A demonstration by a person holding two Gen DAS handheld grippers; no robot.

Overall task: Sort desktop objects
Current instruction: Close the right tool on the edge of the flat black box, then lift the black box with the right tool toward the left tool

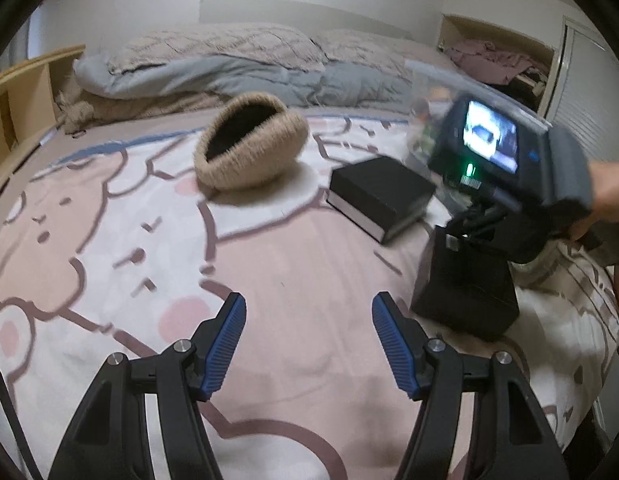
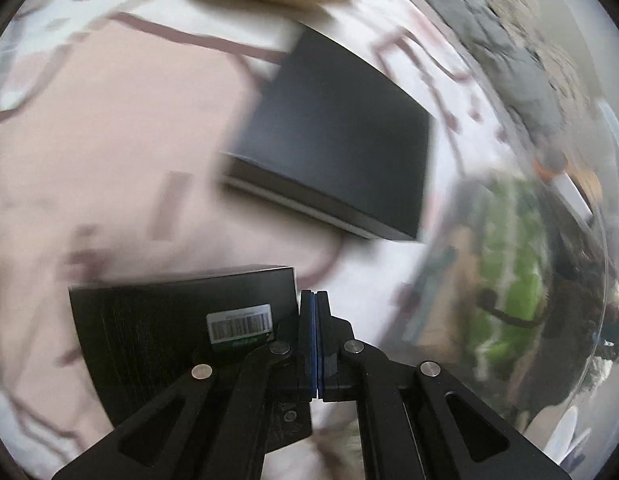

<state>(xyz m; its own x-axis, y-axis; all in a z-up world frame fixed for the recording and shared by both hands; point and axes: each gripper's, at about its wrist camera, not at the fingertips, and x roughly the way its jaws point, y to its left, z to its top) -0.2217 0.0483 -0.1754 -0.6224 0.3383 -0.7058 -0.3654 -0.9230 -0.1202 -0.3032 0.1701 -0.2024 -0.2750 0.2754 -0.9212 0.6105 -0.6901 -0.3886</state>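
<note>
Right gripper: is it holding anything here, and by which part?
Nothing. The right gripper is shut with its pads pressed together and empty, beside the barcoded black box. The left gripper is open and empty.

We see a bedspread (image 1: 293, 264) printed with pink bears. Beyond its far edge lie a rumpled grey duvet (image 1: 245, 76) and quilted pillows (image 1: 213, 46). Left of it stands a wooden shelf (image 1: 25, 88); right, a white slatted door (image 1: 585, 92).
</note>
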